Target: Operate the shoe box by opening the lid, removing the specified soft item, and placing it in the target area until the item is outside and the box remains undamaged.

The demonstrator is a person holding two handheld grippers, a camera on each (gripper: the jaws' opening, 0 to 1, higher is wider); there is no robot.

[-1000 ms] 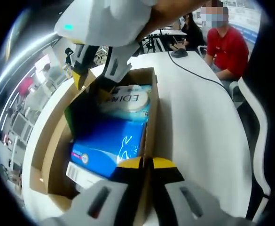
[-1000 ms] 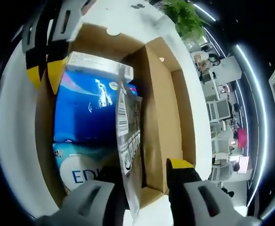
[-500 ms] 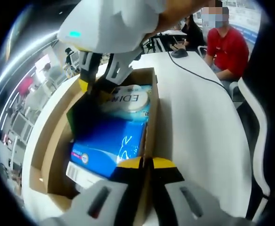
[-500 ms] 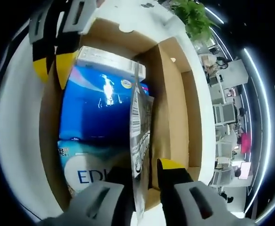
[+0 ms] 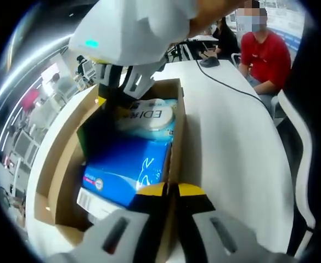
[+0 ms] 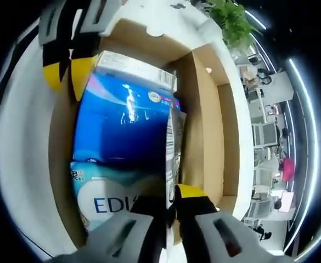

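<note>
Left gripper view: open shoe box (image 5: 178, 118) of brown cardboard on a white table (image 5: 231, 142), lid folded out at 9 o'clock. Inside lie a blue soft pack (image 5: 128, 167) and, at 12 o'clock from it, a pale pack lettered "EDI" (image 5: 149, 116). Left gripper (image 5: 171, 192) at 6 o'clock, yellow-tipped jaws together, pinching the box's right wall. Right gripper (image 5: 118, 93) reaches into the box's far end, against the lettered pack; a dark upright pouch stands below it. Seated person in a red shirt (image 5: 265, 55) at 1 o'clock.

Right gripper view: right gripper's jaws clamped on the edge of a thin printed pouch (image 6: 173, 145) standing upright beside the blue pack. Left gripper at 11 o'clock on the box wall. Potted plant (image 6: 229, 19) at 1 o'clock.
</note>
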